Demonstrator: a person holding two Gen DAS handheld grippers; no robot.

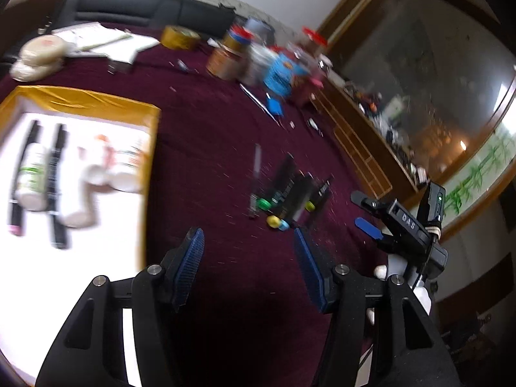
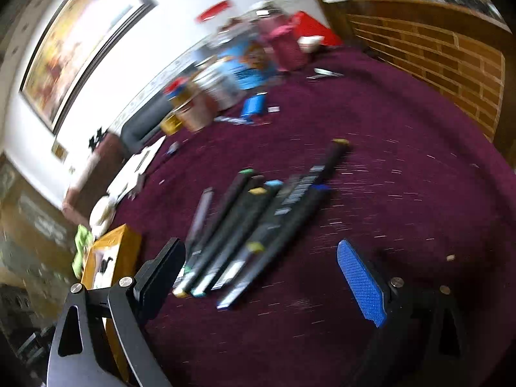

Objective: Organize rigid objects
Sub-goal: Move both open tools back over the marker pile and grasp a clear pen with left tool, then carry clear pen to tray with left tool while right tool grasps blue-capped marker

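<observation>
Currently both my tongs apart, empty. Marker pile (image 2: 254, 225) lies on maroon desk (image 2: 403, 177) just ahead of right tongs (image 2: 261, 258), long axes running away up-right. Left tongs (image 1: 248, 245) farther back; right nearer. Gold-rimmed tray (image 1: 80, 103) holding markers at far left.

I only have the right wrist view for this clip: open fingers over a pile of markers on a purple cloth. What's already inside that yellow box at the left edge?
Observer: The left wrist view shows the yellow box holding two black markers beside some blurred white items.
Operator: Is the left gripper carrying anything?
Observer: No, the left gripper is open and empty above the cloth.
Operator: Where is it relative to the pile?
Observer: The marker pile lies just ahead of its fingers, with the right gripper alongside.
</observation>
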